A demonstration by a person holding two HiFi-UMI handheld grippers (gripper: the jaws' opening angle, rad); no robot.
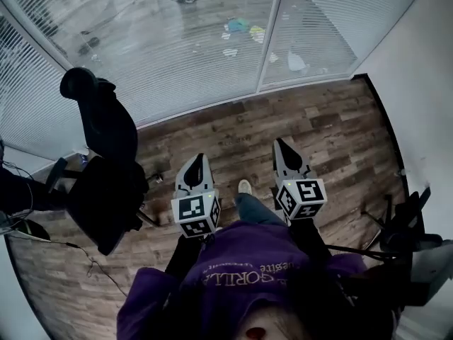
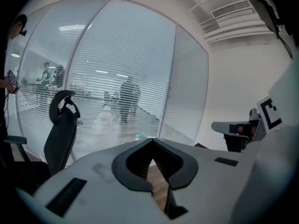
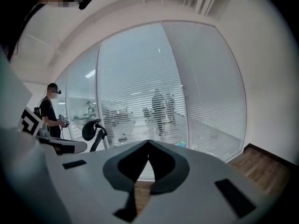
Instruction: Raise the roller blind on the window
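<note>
The slatted blind (image 1: 191,48) hangs fully down over the glass wall ahead, reaching the wooden floor; it also fills the left gripper view (image 2: 121,87) and the right gripper view (image 3: 140,87). My left gripper (image 1: 197,158) and right gripper (image 1: 281,144) are held side by side at waist height, pointing at the window and well short of it. The tips of the left gripper (image 2: 152,141) meet, with nothing between them. The right gripper (image 3: 148,143) is likewise shut and empty. No cord or chain of the blind can be made out.
A black office chair (image 1: 106,168) stands close on my left, between me and the left window pane. A white wall (image 1: 417,83) closes the right side, with a dark stand (image 1: 407,229) at its foot. Cables (image 1: 78,250) trail on the floor. A person (image 3: 49,111) stands at far left.
</note>
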